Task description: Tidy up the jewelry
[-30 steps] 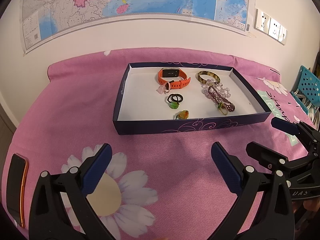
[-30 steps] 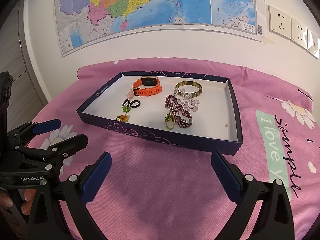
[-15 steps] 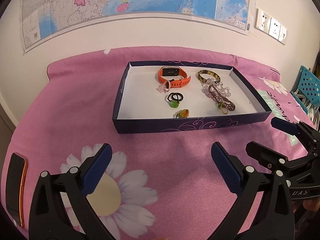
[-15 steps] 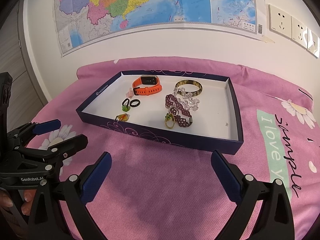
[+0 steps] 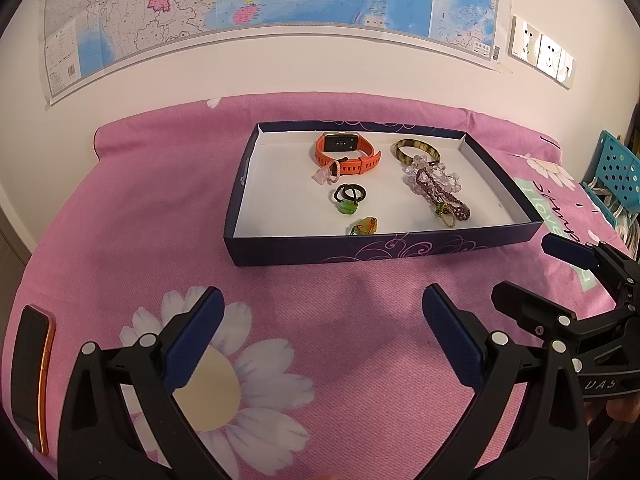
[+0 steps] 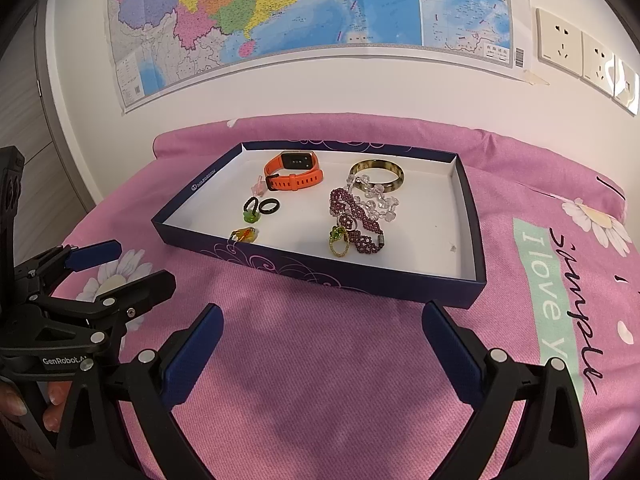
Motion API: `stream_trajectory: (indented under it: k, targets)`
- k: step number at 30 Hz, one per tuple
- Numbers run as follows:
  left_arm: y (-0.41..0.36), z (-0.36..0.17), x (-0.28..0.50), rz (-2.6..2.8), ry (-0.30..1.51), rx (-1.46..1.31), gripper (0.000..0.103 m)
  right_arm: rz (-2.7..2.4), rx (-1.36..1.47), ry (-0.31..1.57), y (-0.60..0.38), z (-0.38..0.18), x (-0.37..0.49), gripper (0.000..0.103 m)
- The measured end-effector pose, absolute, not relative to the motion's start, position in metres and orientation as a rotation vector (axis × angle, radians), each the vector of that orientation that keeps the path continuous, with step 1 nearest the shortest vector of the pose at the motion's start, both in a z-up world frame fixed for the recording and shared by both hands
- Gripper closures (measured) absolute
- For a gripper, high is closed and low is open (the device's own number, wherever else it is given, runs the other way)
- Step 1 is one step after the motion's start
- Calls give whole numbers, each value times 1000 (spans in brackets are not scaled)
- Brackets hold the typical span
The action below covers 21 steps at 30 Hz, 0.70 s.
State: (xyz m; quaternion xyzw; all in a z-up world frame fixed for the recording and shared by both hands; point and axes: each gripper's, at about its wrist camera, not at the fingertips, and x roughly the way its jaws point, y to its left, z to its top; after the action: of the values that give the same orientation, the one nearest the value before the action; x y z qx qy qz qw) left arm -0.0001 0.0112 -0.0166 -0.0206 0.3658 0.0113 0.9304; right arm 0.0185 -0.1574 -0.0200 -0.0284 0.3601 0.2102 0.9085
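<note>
A dark blue tray (image 5: 400, 246) (image 6: 320, 270) with a white floor lies on the pink cover. Inside it are an orange watch (image 5: 346, 152) (image 6: 294, 174), a brown bangle (image 5: 416, 152) (image 6: 376, 174), a purple bead bracelet (image 5: 440, 196) (image 6: 358, 220) tangled with clear beads (image 6: 376, 198), black rings (image 5: 350, 194) (image 6: 262, 206) with a green charm, and an amber charm (image 5: 364, 227) (image 6: 244, 235). My left gripper (image 5: 320, 334) (image 6: 120, 264) and right gripper (image 6: 320, 346) (image 5: 536, 276) both hover open and empty in front of the tray.
A phone with an orange edge (image 5: 30, 376) lies on the cover at the far left. A map (image 6: 300, 12) and wall sockets (image 6: 580, 52) are on the wall behind. A teal perforated basket (image 5: 616, 172) stands at the right.
Both views have crept slightly closer to the tray. Both grippers remain open and nothing in the tray has moved.
</note>
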Motion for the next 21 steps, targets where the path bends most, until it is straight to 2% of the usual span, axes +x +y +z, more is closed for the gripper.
stream_trajectory:
  k: [21]
  targets:
    - [11, -17, -1, 23, 749, -41, 5, 432, -58, 746, -157, -21, 18, 7]
